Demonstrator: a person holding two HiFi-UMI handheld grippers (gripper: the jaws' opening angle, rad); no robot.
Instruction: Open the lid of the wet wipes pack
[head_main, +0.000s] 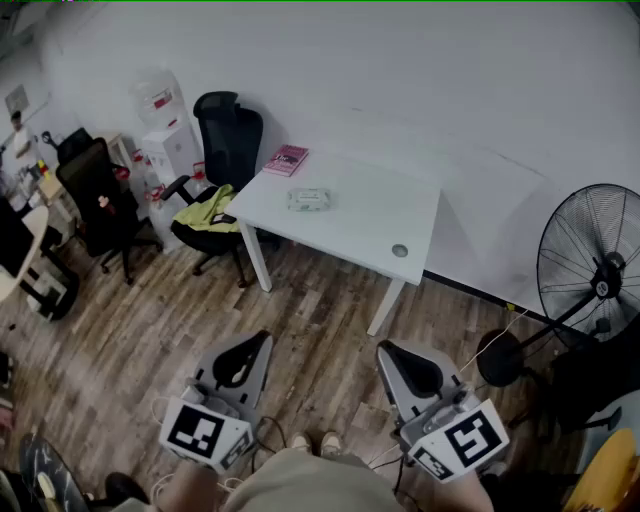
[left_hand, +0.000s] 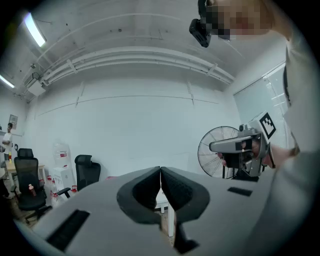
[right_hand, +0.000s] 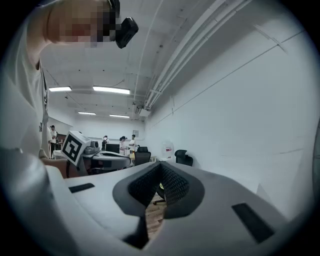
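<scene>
**Approach not begun: both grippers shut, pack far off on the table**

Wood floor (head_main: 150, 340) fills the near half of the head view; white wall behind. The white table (head_main: 350, 225) stands in the far middle, well apart from the person. A standing fan (head_main: 597, 265) sits at the far right; a black office chair (head_main: 228, 135) with a yellow-green cloth (head_main: 205, 210) on its seat is just beside the table's left end; a water dispenser (head_main: 168, 145) is further left against the wall.

Left gripper (head_main: 262, 342) and right gripper (head_main: 385, 350) are held low and near, over the floor, both pointing toward the table. In the left gripper view the left gripper's (left_hand: 160, 172) jaws are closed tip to tip, with nothing between the pads; in the right gripper view the right gripper (right_hand: 160, 167) is the same, jaws pressed together and empty.

On the table: a pink book (head_main: 287, 160) at the far left corner; the wet wipes pack (head_main: 309, 200), flat, pale green, lies on the left half, near the book but not touching it. Lid detail is too small to read; cannot tell which way the flap hinges.

Judgement: the step in hand is the walk-up, the task proper not started. Next move calls for closing in on the table, spreading the jaws, one gripper steadying the pack, the other catching the lid's edge; a light pack may slide if not pinned first.
</scene>
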